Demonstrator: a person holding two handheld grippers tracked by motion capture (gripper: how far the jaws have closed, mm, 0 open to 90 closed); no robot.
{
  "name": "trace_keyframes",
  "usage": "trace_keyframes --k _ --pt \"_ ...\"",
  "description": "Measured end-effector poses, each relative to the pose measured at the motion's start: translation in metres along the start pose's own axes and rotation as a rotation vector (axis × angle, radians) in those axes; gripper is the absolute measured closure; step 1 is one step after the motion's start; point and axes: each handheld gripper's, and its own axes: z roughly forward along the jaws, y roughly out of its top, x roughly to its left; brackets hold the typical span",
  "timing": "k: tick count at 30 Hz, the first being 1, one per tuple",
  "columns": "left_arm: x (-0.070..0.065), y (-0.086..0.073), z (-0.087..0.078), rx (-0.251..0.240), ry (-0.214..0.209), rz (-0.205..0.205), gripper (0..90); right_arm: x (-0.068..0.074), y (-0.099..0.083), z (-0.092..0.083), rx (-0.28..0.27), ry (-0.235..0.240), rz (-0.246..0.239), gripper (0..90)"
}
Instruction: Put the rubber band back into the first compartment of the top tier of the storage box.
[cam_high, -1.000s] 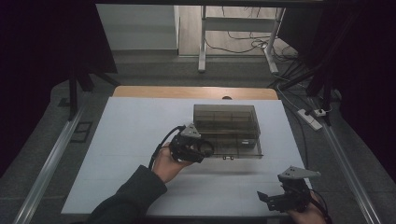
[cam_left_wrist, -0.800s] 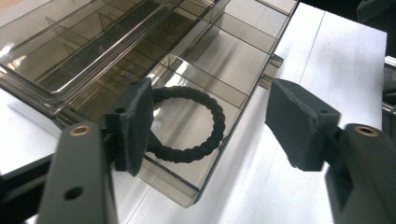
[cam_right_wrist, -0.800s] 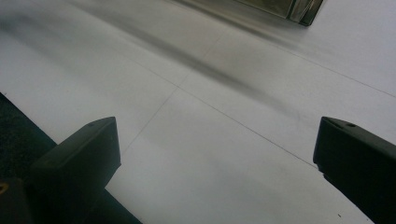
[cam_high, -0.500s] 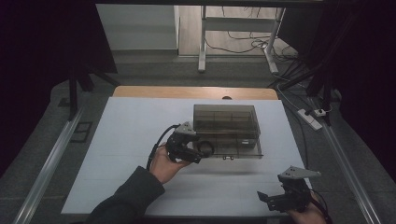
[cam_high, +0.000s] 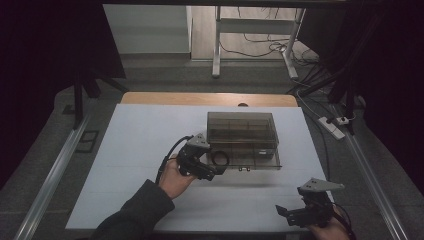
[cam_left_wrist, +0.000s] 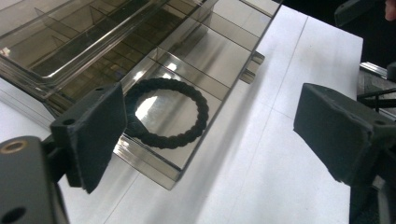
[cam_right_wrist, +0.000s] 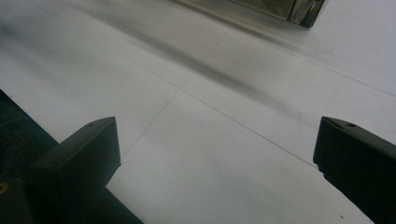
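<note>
In the high view, the left gripper (cam_high: 216, 172) sat just left of centre of the frame, held in the person's left hand (cam_high: 175, 179), its tips at the near left corner of a smoky transparent compartment box (cam_high: 242, 131) on the white table (cam_high: 140, 145). Its jaws had just been opening and stood wide apart with nothing pinched between them. In the left gripper view, a black braided hair tie (cam_left_wrist: 166, 112) lay flat in the box's open front compartment, left of centre in the frame, partly behind the left jaw; whether it touched that jaw could not be told. The box's hinged lid rose toward the upper left of that frame. The right gripper (cam_high: 282, 214) rested at the lower right of the high view, near the table's front edge, well apart from the box. In the right gripper view its jaws stood wide apart over bare table.
</note>
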Motion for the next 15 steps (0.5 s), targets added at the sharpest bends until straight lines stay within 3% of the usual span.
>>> trace_keyframes --k 15 --pt "-0.0039 -0.0026 -0.0014 -0.015 -0.032 0.013 0.0 0.0001 -0.0007 -0.0006 0.0 -0.001 -0.003 0.3"
